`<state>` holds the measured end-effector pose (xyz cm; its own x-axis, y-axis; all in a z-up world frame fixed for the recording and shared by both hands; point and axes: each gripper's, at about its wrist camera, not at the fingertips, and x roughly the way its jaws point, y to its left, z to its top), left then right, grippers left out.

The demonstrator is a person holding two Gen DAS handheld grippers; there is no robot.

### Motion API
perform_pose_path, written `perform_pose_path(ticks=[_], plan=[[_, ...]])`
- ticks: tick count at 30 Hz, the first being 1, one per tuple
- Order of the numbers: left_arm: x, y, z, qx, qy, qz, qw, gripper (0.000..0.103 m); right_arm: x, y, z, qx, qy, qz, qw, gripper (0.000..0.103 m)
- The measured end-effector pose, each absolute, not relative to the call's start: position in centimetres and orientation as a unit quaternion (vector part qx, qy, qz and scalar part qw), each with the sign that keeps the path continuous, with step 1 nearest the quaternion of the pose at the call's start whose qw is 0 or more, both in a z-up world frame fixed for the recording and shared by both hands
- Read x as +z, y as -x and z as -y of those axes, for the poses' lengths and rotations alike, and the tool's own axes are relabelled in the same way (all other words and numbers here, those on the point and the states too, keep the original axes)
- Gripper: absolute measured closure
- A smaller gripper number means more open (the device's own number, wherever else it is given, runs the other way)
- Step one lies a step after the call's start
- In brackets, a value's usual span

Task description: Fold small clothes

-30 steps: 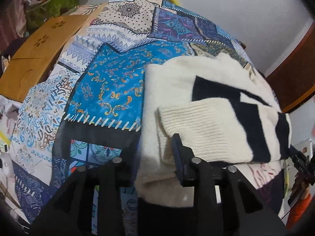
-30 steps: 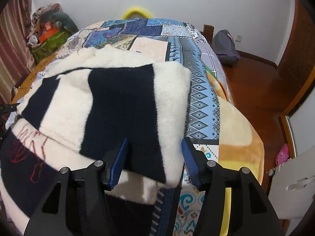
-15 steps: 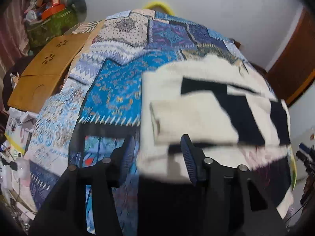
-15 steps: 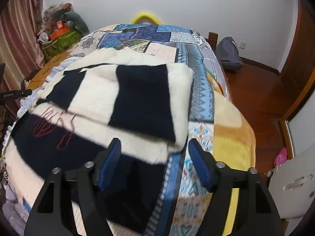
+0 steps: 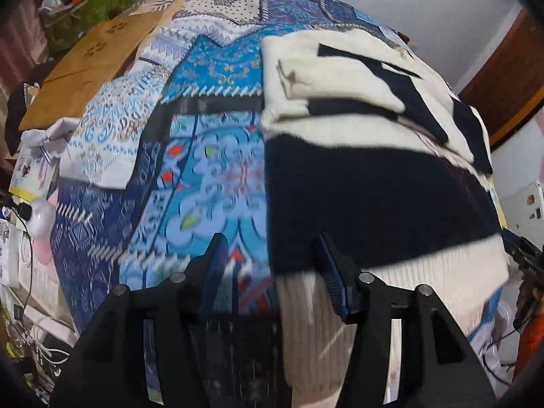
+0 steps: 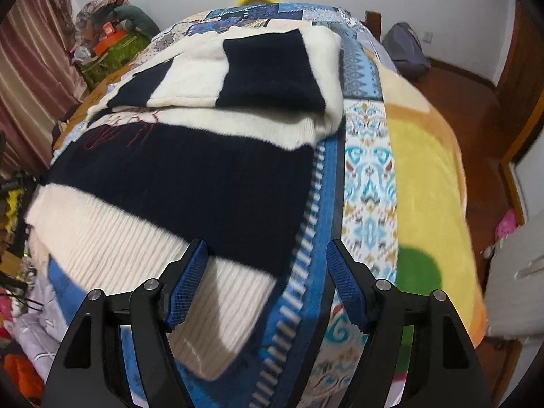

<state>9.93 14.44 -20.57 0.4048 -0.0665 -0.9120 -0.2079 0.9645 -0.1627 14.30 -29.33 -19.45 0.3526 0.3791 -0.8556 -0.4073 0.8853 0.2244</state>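
Sleeves folded in, both hand-held grippers poised at the hem for the next fold.

The sweater (image 6: 190, 176) lies flat on the bed (image 6: 370, 183), its cream-and-navy sleeves crossed over the chest, so the step in hand looks like the bottom-to-top fold. The left gripper (image 5: 270, 272) hovers low over the sweater's left hem corner, jaws spread and holding nothing; one finger sits above the quilt, the other above the navy band. The right gripper (image 6: 265, 278) hangs over the opposite corner, likewise released, straddling the ribbed hem's edge and the quilt beside it. Both point forward along the bed, roughly level. Next, I'd judge, each must drop onto its corner, pinch the ribbed hem, and carry it up toward the collar together so the fold stays square.
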Motion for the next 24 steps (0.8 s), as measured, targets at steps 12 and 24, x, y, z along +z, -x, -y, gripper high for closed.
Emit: perform_pose_path(ticks=[12, 24], plan=[[-19.3, -8.3, -12.0, -0.002, 0.124, -0.530, 0.839, 0.096, -19.0, -12.9, 27.7, 0.278, -0.019, -0.498, 0.821, 0.096], [-10.8, -16.7, -13.8, 0.004, 0.145, -0.424, 0.894, 0.097, -12.2, -20.3, 26.2, 0.266, -0.017, -0.397, 0.878, 0.097]])
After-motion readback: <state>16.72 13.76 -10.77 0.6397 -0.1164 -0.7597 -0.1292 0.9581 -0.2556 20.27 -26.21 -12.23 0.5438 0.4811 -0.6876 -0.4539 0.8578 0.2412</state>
